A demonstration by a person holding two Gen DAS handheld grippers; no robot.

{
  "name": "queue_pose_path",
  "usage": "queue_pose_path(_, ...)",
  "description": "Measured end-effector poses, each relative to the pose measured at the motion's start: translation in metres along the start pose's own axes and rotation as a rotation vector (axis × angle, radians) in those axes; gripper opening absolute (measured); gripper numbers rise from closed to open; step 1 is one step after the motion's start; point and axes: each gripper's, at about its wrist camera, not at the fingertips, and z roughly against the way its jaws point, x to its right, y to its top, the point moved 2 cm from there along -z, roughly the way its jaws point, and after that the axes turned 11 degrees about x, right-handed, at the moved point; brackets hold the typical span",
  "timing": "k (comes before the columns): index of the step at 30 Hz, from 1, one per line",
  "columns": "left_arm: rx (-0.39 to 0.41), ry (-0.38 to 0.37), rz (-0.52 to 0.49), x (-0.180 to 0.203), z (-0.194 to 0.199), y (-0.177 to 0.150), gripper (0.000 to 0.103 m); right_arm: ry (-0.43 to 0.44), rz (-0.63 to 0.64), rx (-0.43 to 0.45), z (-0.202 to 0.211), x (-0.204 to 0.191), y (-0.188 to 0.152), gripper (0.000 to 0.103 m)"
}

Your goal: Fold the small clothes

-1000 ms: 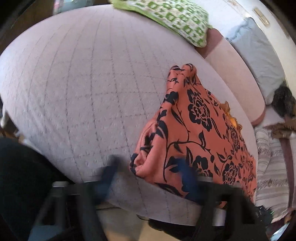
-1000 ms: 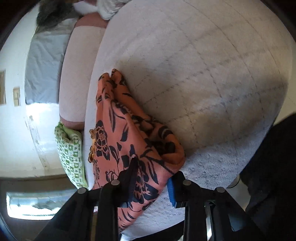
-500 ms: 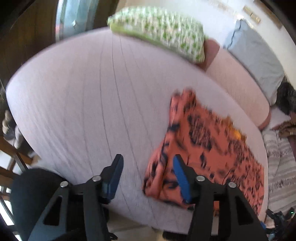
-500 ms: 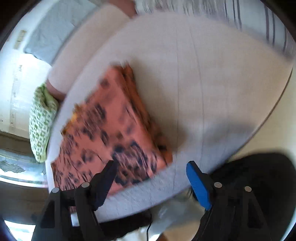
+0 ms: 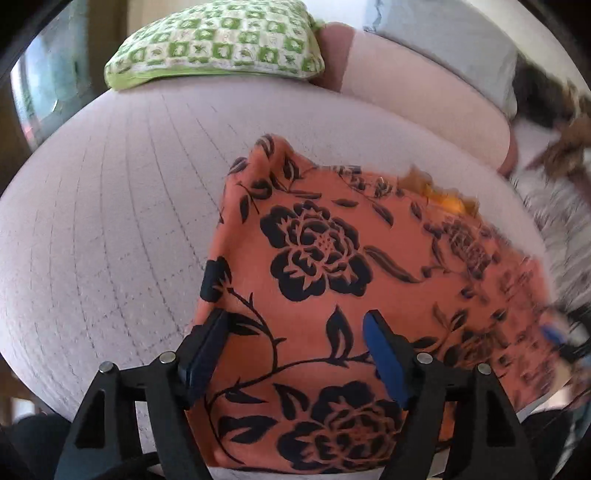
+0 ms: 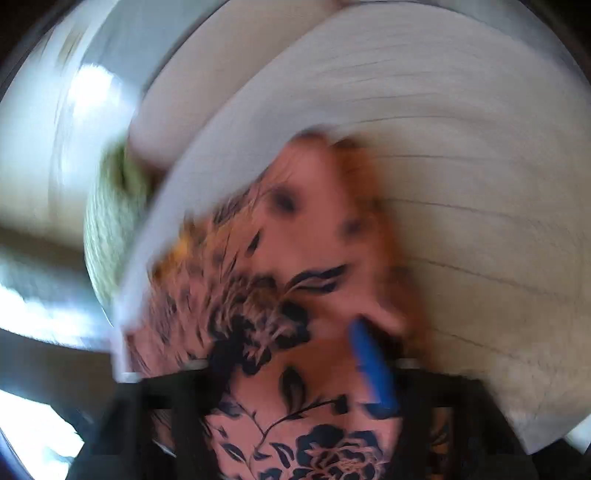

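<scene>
An orange garment with black flowers [image 5: 332,266] lies folded on the pale quilted bed [image 5: 110,221]. In the left wrist view, my left gripper [image 5: 295,347] hovers over the garment's near left part. Its jaws are opening, and the cloth lies flat under the gap without being pinched. The right wrist view is badly blurred. There my right gripper [image 6: 295,365] is over the same garment [image 6: 295,229]. Its blue pad [image 6: 369,365] and dark finger stand apart as the jaws close, with cloth showing between them.
At the head of the bed lie a green-and-white patterned pillow [image 5: 218,40], a pink bolster [image 5: 424,103] and a grey pillow [image 5: 443,33]. Striped cloth [image 5: 554,221] and a dark furry heap [image 5: 543,92] sit at the right. The bed's near edge runs just under the grippers.
Both grippers, shut a second ago at the garment's near edge, have opened and let go. They drew back off the bed edge, rolled, and now hang over the garment.
</scene>
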Motion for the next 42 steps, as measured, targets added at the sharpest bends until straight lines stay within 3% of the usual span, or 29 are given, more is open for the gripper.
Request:
queue_pose_path(3,0.022,-0.014,-0.028,0.01,0.005,0.009,0.076,-0.014,0.105,0.067,0.027,-0.013,0.01,0.073)
queue_pose_path(5,0.035,-0.033,-0.036,0.017,0.007,0.013,0.076,-0.017,0.151,0.083,0.023,-0.02,0.027,0.079)
queue_pose_path(10,0.017,-0.032,-0.041,0.019,0.002,0.008,0.076,-0.178,0.343,0.069,-0.033,-0.024,0.074,0.079)
queue_pose_path(13,0.009,-0.016,-0.027,0.011,-0.001,0.003,0.076,-0.171,0.344,-0.006,-0.056,-0.017,0.078,0.077)
queue_pose_path(14,0.01,-0.016,-0.024,0.009,-0.001,0.002,0.076,-0.15,0.37,-0.019,-0.061,-0.022,0.075,0.051)
queue_pose_path(15,0.014,-0.016,-0.023,0.007,0.001,0.002,0.076,-0.144,0.396,-0.048,-0.065,-0.028,0.073,0.015)
queue_pose_path(18,0.036,-0.017,-0.033,0.007,0.004,0.004,0.076,-0.162,0.512,0.038,-0.044,-0.053,0.072,0.013)
queue_pose_path(20,0.042,-0.015,-0.038,0.006,0.003,0.002,0.076,-0.223,0.498,0.045,-0.048,-0.042,0.078,0.013)
queue_pose_path(21,0.036,-0.017,-0.042,0.007,0.0,0.002,0.076,-0.27,0.463,0.016,-0.06,-0.027,0.078,0.015)
queue_pose_path(23,0.03,-0.013,-0.058,0.006,0.003,0.002,0.076,-0.222,0.389,0.046,-0.06,-0.015,0.079,0.025)
queue_pose_path(26,0.038,-0.03,-0.053,0.007,0.007,0.003,0.076,-0.212,0.34,0.073,-0.035,-0.018,0.079,0.066)
queue_pose_path(28,0.048,-0.04,-0.042,0.007,0.009,0.005,0.076,-0.207,0.363,0.136,-0.006,-0.032,0.071,0.066)
queue_pose_path(31,0.057,-0.053,-0.029,0.009,0.011,0.007,0.076,-0.06,0.36,0.127,0.024,-0.059,0.046,0.066)
queue_pose_path(34,0.051,-0.063,-0.021,0.009,0.013,0.005,0.076,0.183,0.294,-0.04,0.024,-0.065,0.001,0.073)
queue_pose_path(35,0.05,-0.068,-0.022,0.009,0.014,0.004,0.076,0.142,0.302,-0.052,0.016,-0.057,-0.008,0.073)
queue_pose_path(36,0.048,-0.072,-0.024,0.01,0.016,0.003,0.076,0.048,0.298,-0.068,0.004,-0.04,-0.013,0.072)
queue_pose_path(37,0.045,-0.073,-0.027,0.009,0.017,0.003,0.076,-0.019,0.231,-0.094,-0.009,-0.014,-0.013,0.059)
queue_pose_path(38,0.045,-0.075,-0.03,0.008,0.021,0.002,0.076,-0.025,0.135,-0.048,-0.002,0.001,-0.007,0.035)
queue_pose_path(39,0.053,-0.076,-0.03,0.007,0.024,0.003,0.076,-0.01,0.076,-0.031,0.01,0.0,-0.001,0.036)
queue_pose_path(40,0.063,-0.074,-0.029,0.006,0.026,0.003,0.076,-0.002,0.091,-0.009,0.02,-0.008,0.001,0.04)
queue_pose_path(42,0.066,-0.067,-0.024,0.003,0.03,0.003,0.076,0.04,0.172,0.035,0.036,-0.035,0.0,0.081)
